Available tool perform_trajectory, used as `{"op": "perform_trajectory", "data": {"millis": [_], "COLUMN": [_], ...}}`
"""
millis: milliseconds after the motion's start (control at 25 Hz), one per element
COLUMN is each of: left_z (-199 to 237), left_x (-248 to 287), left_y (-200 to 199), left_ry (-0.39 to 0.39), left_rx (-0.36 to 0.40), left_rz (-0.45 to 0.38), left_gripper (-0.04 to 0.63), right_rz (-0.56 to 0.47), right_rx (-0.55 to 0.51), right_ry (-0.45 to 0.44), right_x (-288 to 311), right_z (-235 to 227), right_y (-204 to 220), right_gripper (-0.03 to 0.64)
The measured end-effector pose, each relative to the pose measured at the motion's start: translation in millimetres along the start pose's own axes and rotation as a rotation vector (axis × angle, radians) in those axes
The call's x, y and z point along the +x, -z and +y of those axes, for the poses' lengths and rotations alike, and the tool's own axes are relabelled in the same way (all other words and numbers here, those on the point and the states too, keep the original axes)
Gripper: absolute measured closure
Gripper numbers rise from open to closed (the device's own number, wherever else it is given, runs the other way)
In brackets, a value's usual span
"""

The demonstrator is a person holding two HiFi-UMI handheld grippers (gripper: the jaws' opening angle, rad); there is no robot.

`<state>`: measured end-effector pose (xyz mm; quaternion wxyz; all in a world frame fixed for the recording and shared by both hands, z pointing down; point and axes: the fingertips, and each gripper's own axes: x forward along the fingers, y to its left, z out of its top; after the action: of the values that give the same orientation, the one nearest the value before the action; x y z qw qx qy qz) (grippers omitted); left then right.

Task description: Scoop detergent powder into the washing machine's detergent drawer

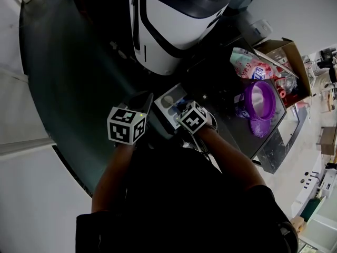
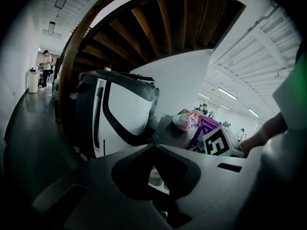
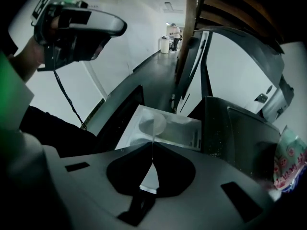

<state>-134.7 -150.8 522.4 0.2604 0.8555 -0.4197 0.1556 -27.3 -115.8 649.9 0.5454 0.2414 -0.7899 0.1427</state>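
The washing machine (image 1: 174, 20), white with a dark front panel, stands at the top of the head view. Its detergent drawer (image 1: 167, 109) is pulled out toward the person and lies directly below both grippers. The left gripper (image 1: 145, 100) is positioned at the drawer's left edge. In the left gripper view its jaws are pressed together tip to tip with nothing between them, and a pale part of the drawer shows below the tips. The right gripper (image 1: 181, 108) is positioned at the drawer's near right corner. In the right gripper view its jaws are closed on the thin handle of a translucent scoop (image 3: 152, 123). The handle is seen edge-on, and the round bowl sits above the drawer's white compartment. Whether the bowl holds any powder cannot be determined. To the right of the drawer is a dark cabinet top (image 1: 237, 128). It carries a purple plastic container (image 1: 261, 107) and, behind that, a pink and blue detergent bag (image 1: 247, 65). The bag lies just beside an open cardboard box (image 1: 287, 57). The right gripper's marker cube (image 2: 220, 143) shows in the left gripper view, in front of the purple container. A person (image 2: 45, 68) stands well away down the corridor, near a white bin (image 2: 32, 80).
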Motion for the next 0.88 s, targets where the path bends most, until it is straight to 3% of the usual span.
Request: {"op": "perform_trajectory", "data": {"millis": [880], "left_z": [8.3], "left_x": [6.2], "left_y": [8.0], "left_ry": [0.012], "left_rx": [-0.024], "left_rz": [0.022], "left_gripper": [0.587], "right_rz": [0.067], "right_rx": [-0.322], "right_ry": [0.202], "right_x": [5.0], "right_z": [-7.6], "right_y": [1.7], "right_gripper": [0.598]}}
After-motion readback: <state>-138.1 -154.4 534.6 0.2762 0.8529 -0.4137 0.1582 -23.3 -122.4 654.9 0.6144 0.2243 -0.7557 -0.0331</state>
